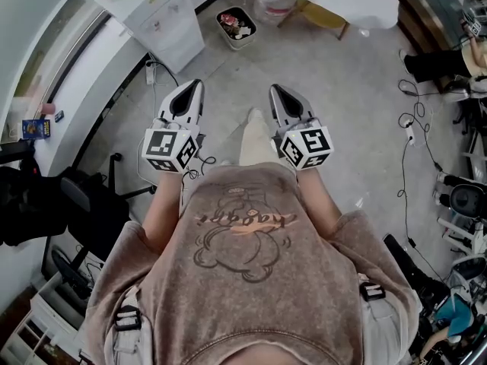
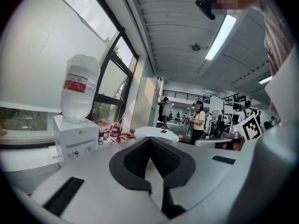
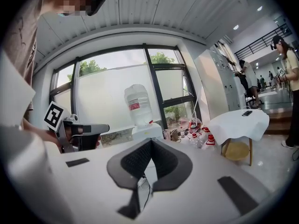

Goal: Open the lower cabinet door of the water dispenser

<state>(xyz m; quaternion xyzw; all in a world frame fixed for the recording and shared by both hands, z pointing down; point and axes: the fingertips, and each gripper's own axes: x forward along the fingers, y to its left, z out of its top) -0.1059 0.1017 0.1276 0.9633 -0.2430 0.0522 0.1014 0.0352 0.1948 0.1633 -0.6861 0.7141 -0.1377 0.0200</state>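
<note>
The left tongs (image 1: 197, 87) and the right tongs (image 1: 274, 90) are both clenched, tips meeting with nothing between them, and are held side by side in front of the person. The water dispenser (image 1: 162, 20), with a large bottle (image 2: 80, 87) upended on top, stands well ahead of the left tongs and off to their left, untouched. Far beyond the right tongs stands a white-clothed bench (image 1: 358, 2). A small bin (image 1: 236, 26) sits on the floor between bench and dispenser.

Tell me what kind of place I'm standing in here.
Probably an open-plan office or lab workspace. A water dispenser stands by tall windows, an office chair and loose cables are on the bare floor, and a strip light runs along the ceiling.
</note>
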